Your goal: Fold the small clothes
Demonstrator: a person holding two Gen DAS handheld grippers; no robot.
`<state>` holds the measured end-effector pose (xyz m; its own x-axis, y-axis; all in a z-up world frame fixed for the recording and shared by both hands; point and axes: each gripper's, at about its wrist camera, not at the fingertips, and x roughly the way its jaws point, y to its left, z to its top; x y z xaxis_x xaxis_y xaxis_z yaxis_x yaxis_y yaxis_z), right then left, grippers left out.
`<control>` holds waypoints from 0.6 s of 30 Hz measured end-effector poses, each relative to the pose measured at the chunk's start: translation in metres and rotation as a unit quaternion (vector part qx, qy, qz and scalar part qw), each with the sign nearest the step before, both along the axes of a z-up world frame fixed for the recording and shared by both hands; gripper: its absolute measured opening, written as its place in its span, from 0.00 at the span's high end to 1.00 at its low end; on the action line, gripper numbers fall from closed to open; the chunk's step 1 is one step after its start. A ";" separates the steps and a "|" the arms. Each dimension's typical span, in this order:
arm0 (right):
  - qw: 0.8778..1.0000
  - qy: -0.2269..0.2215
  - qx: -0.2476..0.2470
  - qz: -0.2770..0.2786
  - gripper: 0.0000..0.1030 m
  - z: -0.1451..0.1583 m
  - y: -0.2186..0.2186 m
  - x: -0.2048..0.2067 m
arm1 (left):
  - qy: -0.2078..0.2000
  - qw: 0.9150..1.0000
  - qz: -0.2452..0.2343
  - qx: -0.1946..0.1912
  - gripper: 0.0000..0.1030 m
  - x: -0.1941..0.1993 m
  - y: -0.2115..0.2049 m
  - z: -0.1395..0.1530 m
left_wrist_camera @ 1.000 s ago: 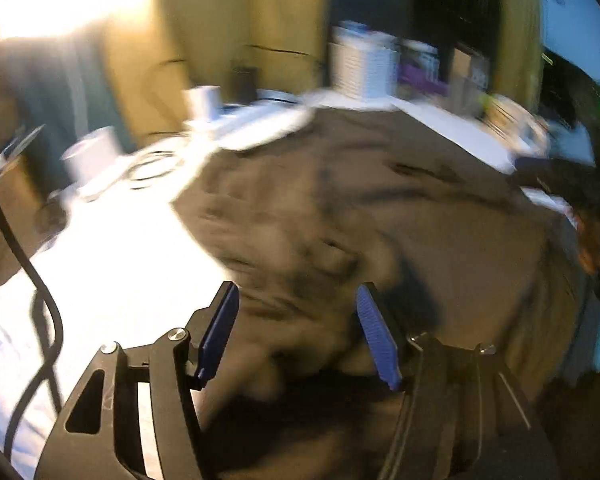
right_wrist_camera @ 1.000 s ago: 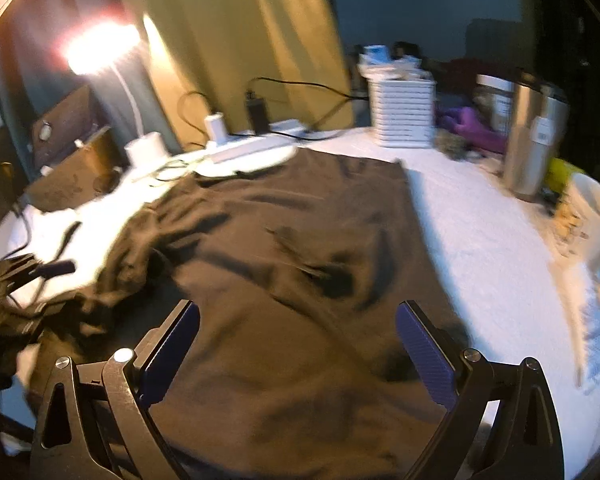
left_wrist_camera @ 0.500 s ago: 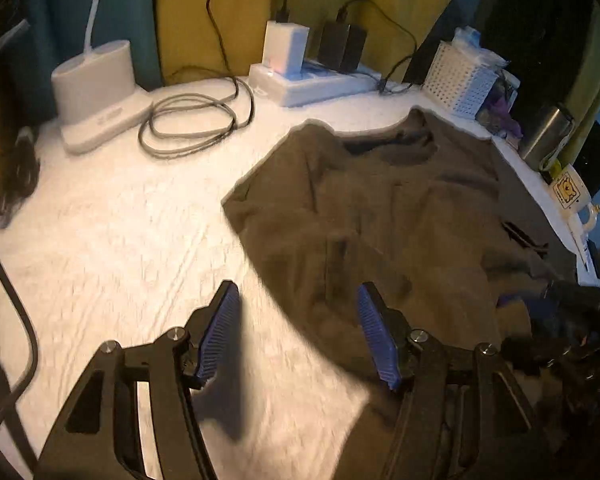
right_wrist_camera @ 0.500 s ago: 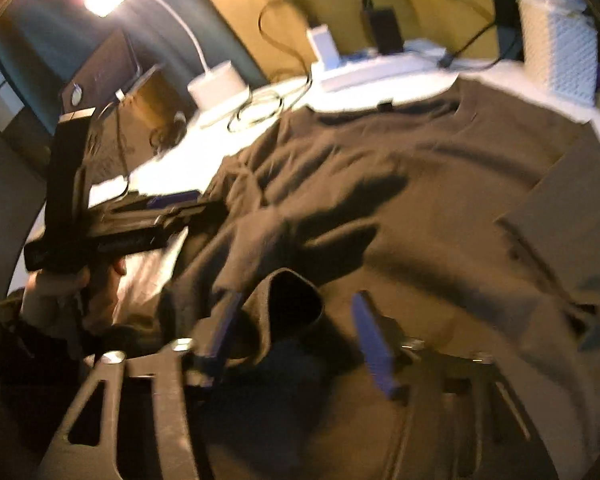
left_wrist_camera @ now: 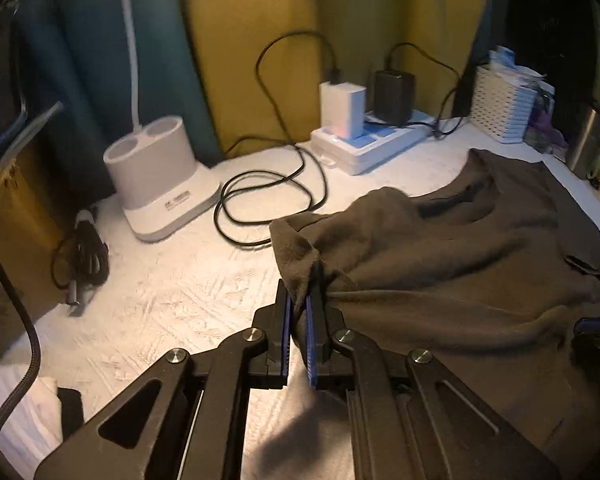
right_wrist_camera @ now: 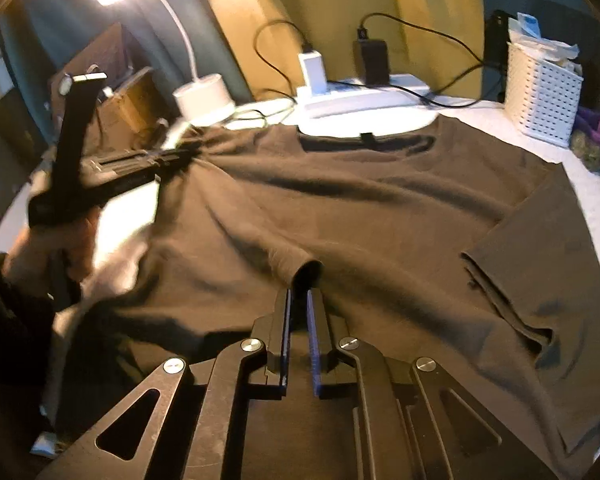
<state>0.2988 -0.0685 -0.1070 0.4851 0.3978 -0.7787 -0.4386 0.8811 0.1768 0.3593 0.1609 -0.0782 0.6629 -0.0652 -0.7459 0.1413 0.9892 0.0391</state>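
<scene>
Right wrist view shows me both grippers, left gripper (left_wrist_camera: 298,312) and right gripper (right_wrist_camera: 298,312), clamped on the brown T-shirt (right_wrist_camera: 380,216), which lies mostly flat with no fold made yet.

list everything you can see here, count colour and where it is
t-shirt: 1, dark brown, spread on the table, collar toward the wall
table: 1, white textured cover, under everything
desk lamp: 1, white, back left, lit
power strip: 1, white, at the wall behind the collar
white charger: 1, plugged into the strip
black charger: 1, plugged in beside the white one
coiled cable: 1, black, between lamp and strip
basket: 1, white, perforated, back right
steel tumbler: 1, silver, far right
left gripper: black, blue pads, shut on the shirt's left shoulder area
right gripper: black, blue pads, shut on a pinch of shirt
</scene>
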 end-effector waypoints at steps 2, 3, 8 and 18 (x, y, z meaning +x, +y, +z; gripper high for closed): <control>1.000 0.018 -0.010 -0.010 0.92 -0.014 -0.005 0.004 | 0.010 1.000 0.001 0.004 0.95 0.002 0.000 -0.007; 1.000 0.023 -0.013 -0.014 0.92 -0.020 -0.007 0.005 | 0.017 1.000 0.004 0.004 0.94 0.003 0.000 -0.010; 0.999 0.008 -0.029 -0.017 0.92 -0.017 -0.009 0.002 | 0.022 0.999 0.037 -0.011 0.56 -0.018 0.007 0.004; 0.996 -0.006 -0.075 -0.044 0.91 -0.017 -0.018 -0.008 | 0.045 0.998 -0.014 -0.038 0.34 -0.102 -0.030 0.002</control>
